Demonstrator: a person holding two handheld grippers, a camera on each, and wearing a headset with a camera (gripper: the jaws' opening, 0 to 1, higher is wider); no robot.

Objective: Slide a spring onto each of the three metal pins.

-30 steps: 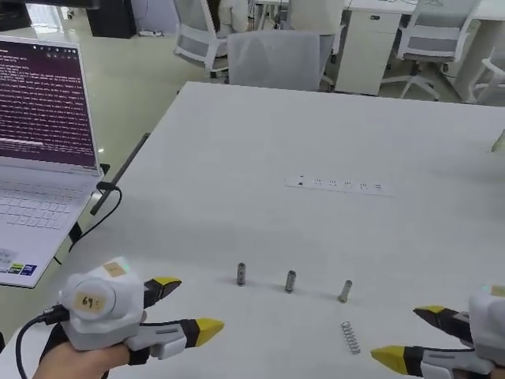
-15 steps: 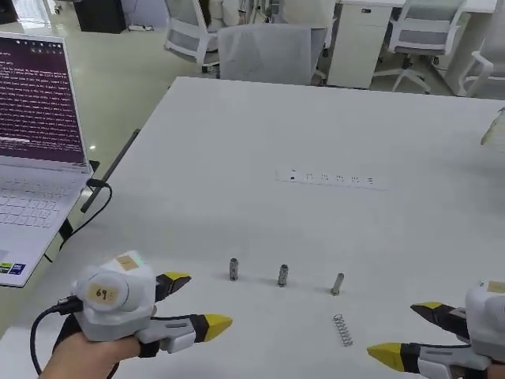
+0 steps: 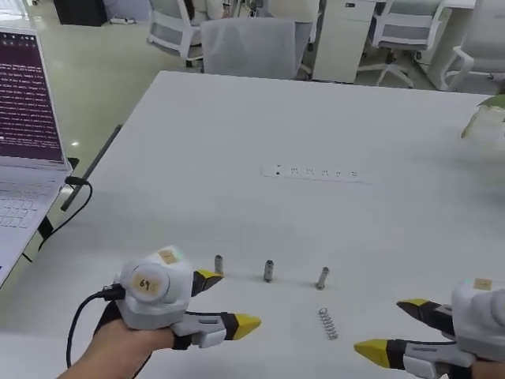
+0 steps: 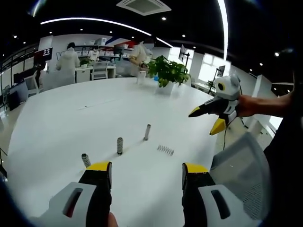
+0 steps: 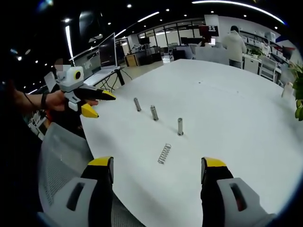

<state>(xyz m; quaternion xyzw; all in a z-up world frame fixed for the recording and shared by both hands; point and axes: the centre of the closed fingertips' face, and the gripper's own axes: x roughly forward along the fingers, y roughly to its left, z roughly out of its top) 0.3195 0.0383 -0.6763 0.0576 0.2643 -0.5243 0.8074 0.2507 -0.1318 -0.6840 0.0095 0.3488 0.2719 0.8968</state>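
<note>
Spring [image 3: 327,324]: loose, flat on table [image 3: 237,142], just beside the bare pin [image 3: 322,277] | left gripper [image 3: 230,300]: jaws wide, empty, left of that pin | right gripper [image 3: 388,327]: wide, empty, right of it

Open-plan office, swivel chairs [image 3: 248,47], laptop [image 3: 28,118], white desks [image 3: 355,31]

**Open office under strip lights**

A wide white table [image 3: 237,118] is taking up the foreground, with a socket strip [image 3: 316,173] lying flush in its top. A laptop [image 3: 28,103] is glowing purple just beside the table's left edge. Grey chairs [image 3: 251,49] are standing behind it on a pale, glossy floor [image 3: 102,55]. A plant [image 4: 166,71] is sitting on the table, and strip lights [image 4: 94,21] are shining across a dark ceiling.
</note>
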